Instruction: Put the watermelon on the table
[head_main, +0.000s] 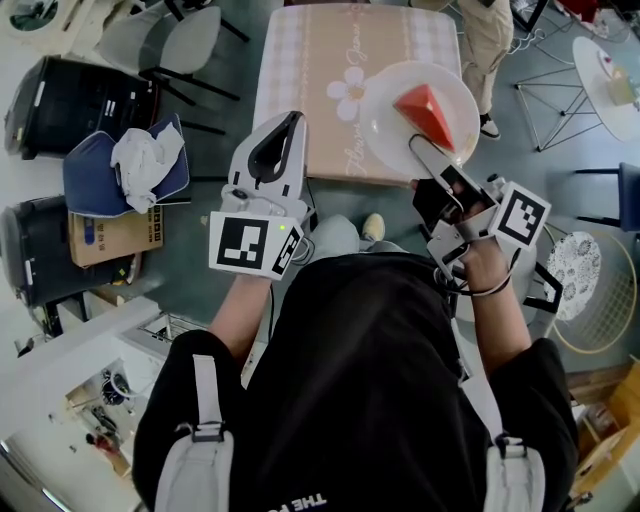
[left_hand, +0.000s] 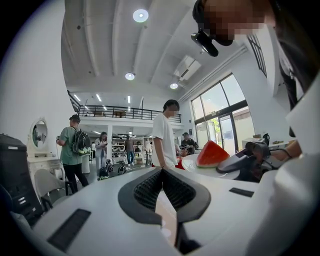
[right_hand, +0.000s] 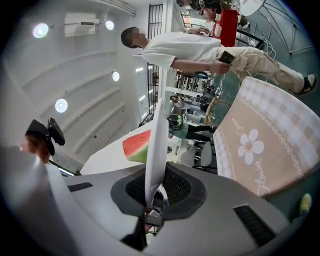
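A red wedge of watermelon (head_main: 425, 110) lies on a white plate (head_main: 385, 125) over the near right part of the table (head_main: 310, 70), which has a tan cloth with a flower on it. My right gripper (head_main: 420, 145) is shut on the plate's near rim. In the right gripper view the plate (right_hand: 157, 130) shows edge-on between the jaws of the right gripper (right_hand: 157, 175), with the watermelon (right_hand: 137, 146) behind it and a gap to the table (right_hand: 260, 145). My left gripper (head_main: 293, 118) is shut and empty at the table's near edge. The left gripper (left_hand: 161, 171) looks past the watermelon (left_hand: 212, 154).
A person in beige trousers (head_main: 485, 40) stands at the table's far side. Chairs (head_main: 180, 40), a blue cushion with a white cloth (head_main: 125, 165) and a cardboard box (head_main: 105, 238) are at the left. A round white side table (head_main: 610, 70) stands at the right.
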